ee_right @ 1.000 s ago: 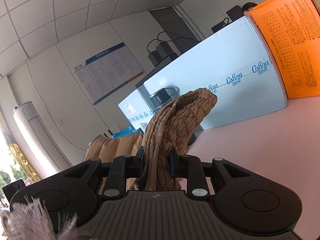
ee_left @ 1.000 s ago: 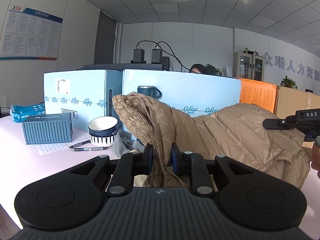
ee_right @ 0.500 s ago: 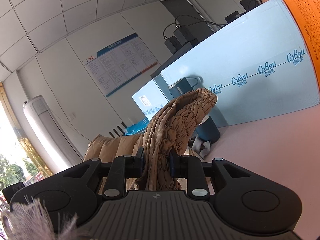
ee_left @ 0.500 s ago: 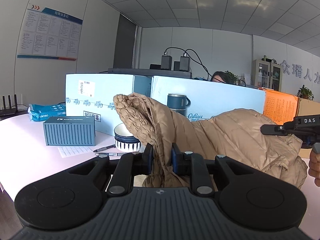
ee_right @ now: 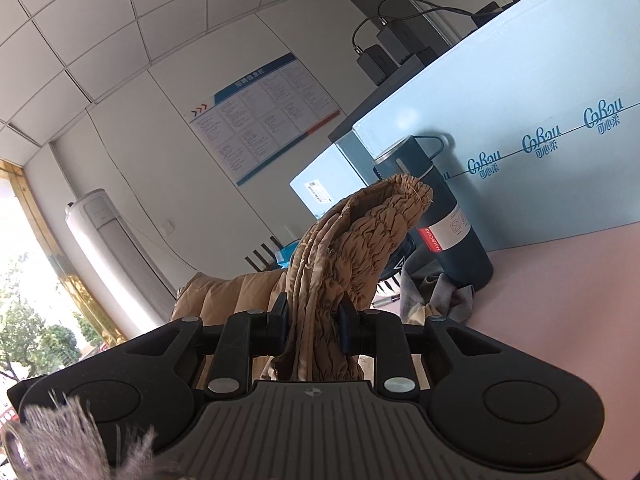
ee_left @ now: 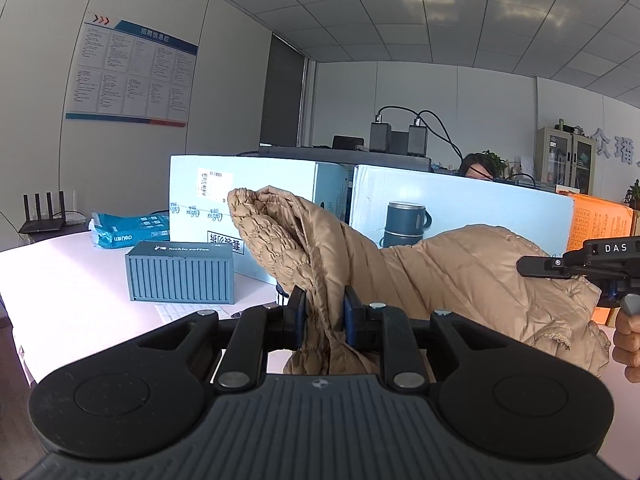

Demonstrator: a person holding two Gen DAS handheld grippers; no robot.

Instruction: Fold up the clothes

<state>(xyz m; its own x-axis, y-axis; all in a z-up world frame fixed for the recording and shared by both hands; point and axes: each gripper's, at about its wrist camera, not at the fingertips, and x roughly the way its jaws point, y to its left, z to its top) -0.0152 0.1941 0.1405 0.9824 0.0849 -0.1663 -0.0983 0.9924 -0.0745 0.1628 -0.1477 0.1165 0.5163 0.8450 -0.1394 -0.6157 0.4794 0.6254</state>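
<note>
A tan quilted down jacket [ee_left: 460, 280], a ribbed blue-grey container-shaped box [ee_left: 180, 276], pale blue printed cartons [ee_right: 540, 128], an orange carton [ee_left: 596, 224], a dark teal flask [ee_right: 440, 216].

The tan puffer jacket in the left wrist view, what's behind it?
Behind the tan puffer jacket stand a dark blue flask, only its top showing, and pale blue boxes. The flask's base and the table there are covered.

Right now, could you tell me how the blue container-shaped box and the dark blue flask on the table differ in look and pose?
The blue container-shaped box is low, wide and ribbed like a shipping container; the dark blue flask is tall, round and smooth. The box carries small white lettering along its top edge; the flask has a white label band and a wire handle at its lid. Both stand on the table before the pale blue cartons.
</note>
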